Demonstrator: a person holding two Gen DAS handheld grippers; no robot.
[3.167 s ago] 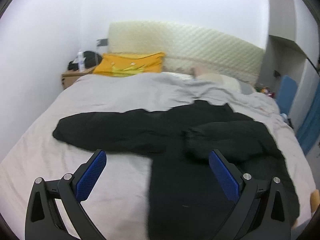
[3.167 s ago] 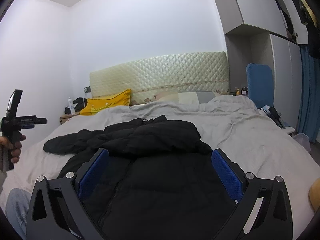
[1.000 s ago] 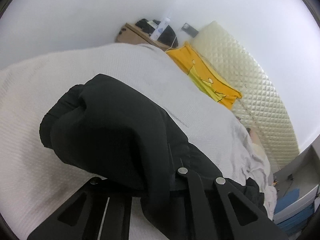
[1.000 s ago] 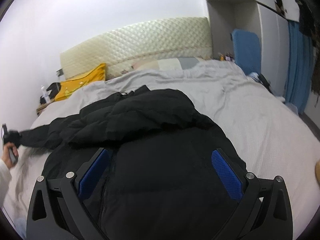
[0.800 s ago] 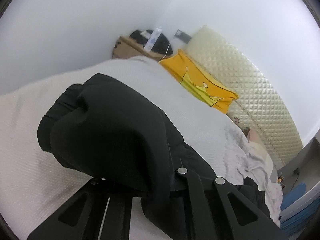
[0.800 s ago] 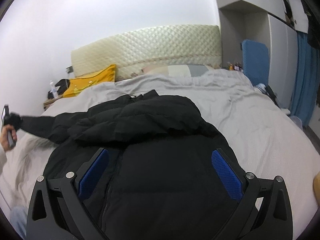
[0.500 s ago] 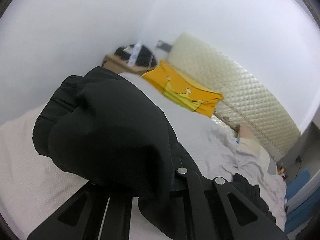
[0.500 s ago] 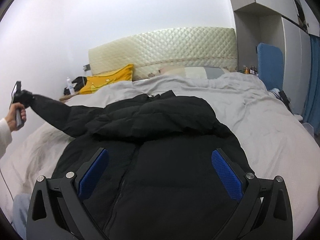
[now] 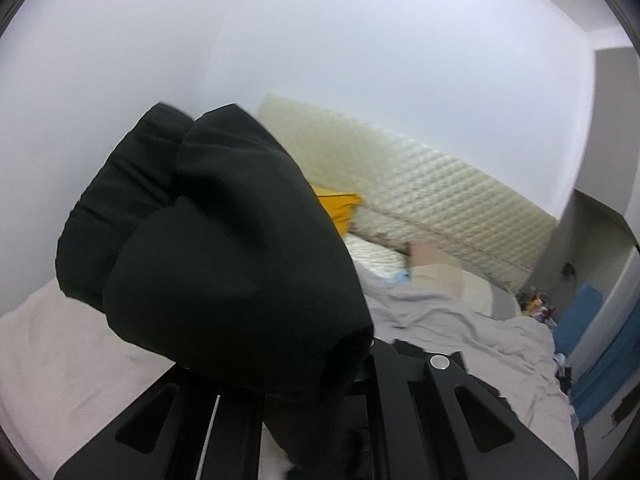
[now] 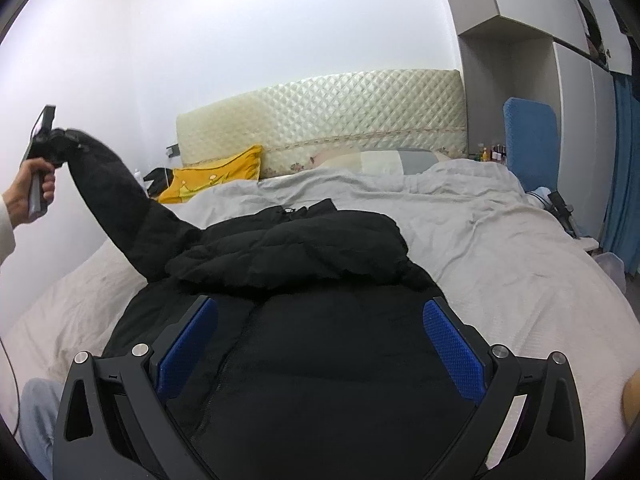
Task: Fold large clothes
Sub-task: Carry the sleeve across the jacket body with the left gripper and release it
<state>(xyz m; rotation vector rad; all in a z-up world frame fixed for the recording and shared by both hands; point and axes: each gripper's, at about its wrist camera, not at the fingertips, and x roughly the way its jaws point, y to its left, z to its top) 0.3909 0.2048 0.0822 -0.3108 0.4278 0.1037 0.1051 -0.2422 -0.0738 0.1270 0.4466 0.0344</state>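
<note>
Holding, at far left of the right wrist view: the left gripper (image 10: 60, 140), carried in the person's hand (image 10: 34, 188), jaws fully closed on the cuff of the sleeve (image 10: 116, 200) of the black puffer jacket (image 10: 320, 360). Since a second ago this cuff has gone from lying at bed level to hanging high in the air, the sleeve now strung in a slope from the gripper down to the jacket's shoulder. (In the left wrist view the bunched cuff (image 9: 208, 248) fills the frame and hides the pads.)

Centre: jacket body, front up, zip visible, lying flat on the grey bedsheet (image 10: 500, 264); the other sleeve is already laid across the chest.

Lower centre to right: right gripper (image 10: 320, 344), jaws wide apart, blue pads clear of the fabric, nothing held, hovering over the jacket's lower half.

Background: yellow pillow (image 10: 216, 180), quilted headboard (image 10: 320, 116).

Assessment: the lift appears to free the sleeve to swing inward over the torso; that fold is not yet laid.
</note>
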